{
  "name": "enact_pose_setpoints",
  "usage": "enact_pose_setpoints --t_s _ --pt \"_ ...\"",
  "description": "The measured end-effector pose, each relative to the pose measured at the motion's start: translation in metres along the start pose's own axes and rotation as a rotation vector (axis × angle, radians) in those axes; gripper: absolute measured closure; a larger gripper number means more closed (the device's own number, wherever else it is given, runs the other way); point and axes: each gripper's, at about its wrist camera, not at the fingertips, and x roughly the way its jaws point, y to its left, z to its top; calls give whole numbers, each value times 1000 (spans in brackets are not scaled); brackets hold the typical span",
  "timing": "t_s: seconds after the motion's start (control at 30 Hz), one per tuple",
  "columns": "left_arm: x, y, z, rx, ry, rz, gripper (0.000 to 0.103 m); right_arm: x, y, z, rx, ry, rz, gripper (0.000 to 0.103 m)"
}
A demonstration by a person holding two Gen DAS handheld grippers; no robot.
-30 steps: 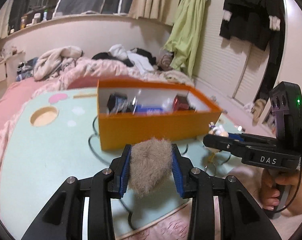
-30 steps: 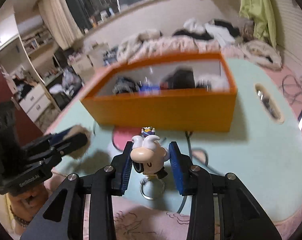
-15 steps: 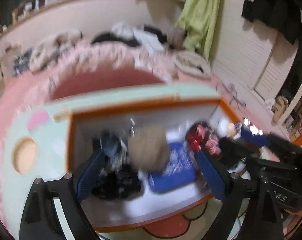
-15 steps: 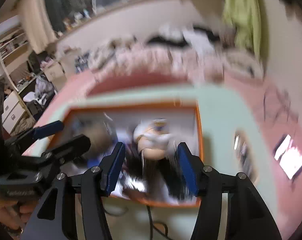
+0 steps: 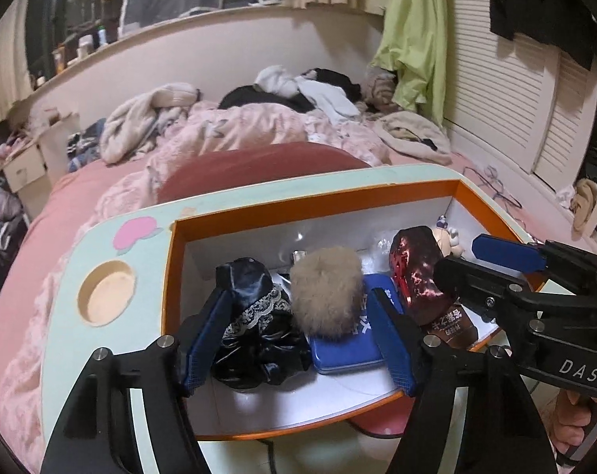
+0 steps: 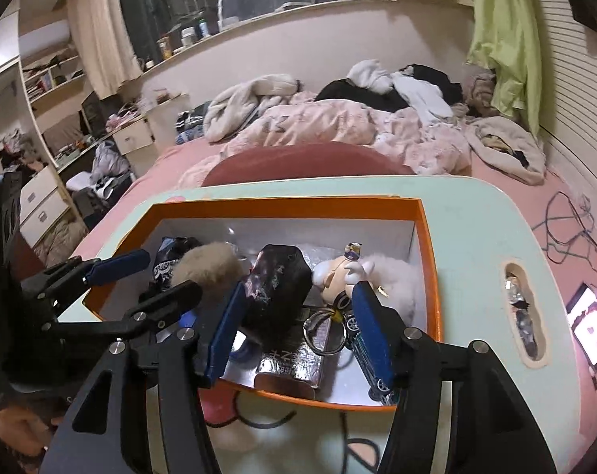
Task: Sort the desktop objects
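An orange box (image 5: 310, 197) with a white inside stands on the mint-green table (image 5: 148, 245). The beige fur pompom (image 5: 326, 288) lies in it on a blue tin (image 5: 346, 347). My left gripper (image 5: 298, 292) straddles the pompom with its jaws closing, and the pads do not touch the fur. The white-haired figurine keychain (image 6: 338, 276) rests in the box beside a white fluffy ball (image 6: 397, 276). My right gripper (image 6: 298, 288) hangs over it with its jaws opening, and nothing is pressed between its pads.
The box also holds a black lace scrunchie (image 5: 255, 316), a dark red shiny packet (image 5: 417, 272) and a toy car (image 6: 373, 355). The table has a round cup hole (image 5: 107, 292) and a slot (image 6: 521, 312). A cluttered pink bed (image 5: 259, 130) lies behind, and a cable (image 6: 259, 418) runs under the box.
Both grippers moved from in front of the box to over it. The left let go of the pompom and the right let go of the figurine; both now lie inside.
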Motion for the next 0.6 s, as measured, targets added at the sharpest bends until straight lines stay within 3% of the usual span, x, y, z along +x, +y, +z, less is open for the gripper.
enact_pose_setpoints --t_s 0.07,0.13,0.2,0.3,0.33,0.43,0.57,0.6 --pt "-4 0 -2 -2 -8 0 31 -1 4 1 -4 4 1 46" --pt "-16 0 -5 -14 -43 -13 23 -10 7 1 -14 -26 -52 46" --pt "-37 1 -10 -27 -111 -34 2 -33 14 -2 -34 -136 -83 45" --pt "-62 5 -21 -72 -137 -37 0 -71 22 -10 -47 -253 -111 21" --pt "-65 8 -26 -91 -114 -45 0 -76 23 -12 -42 -253 -108 20" --pt "-60 17 -45 -164 -20 -67 0 -88 22 -25 -9 -179 -31 20" --pt "-26 19 -72 -209 137 -14 1 -74 29 -56 -53 -42 -68 20" --pt "-20 15 -74 -183 148 33 0 -63 29 -65 -67 14 -85 20"
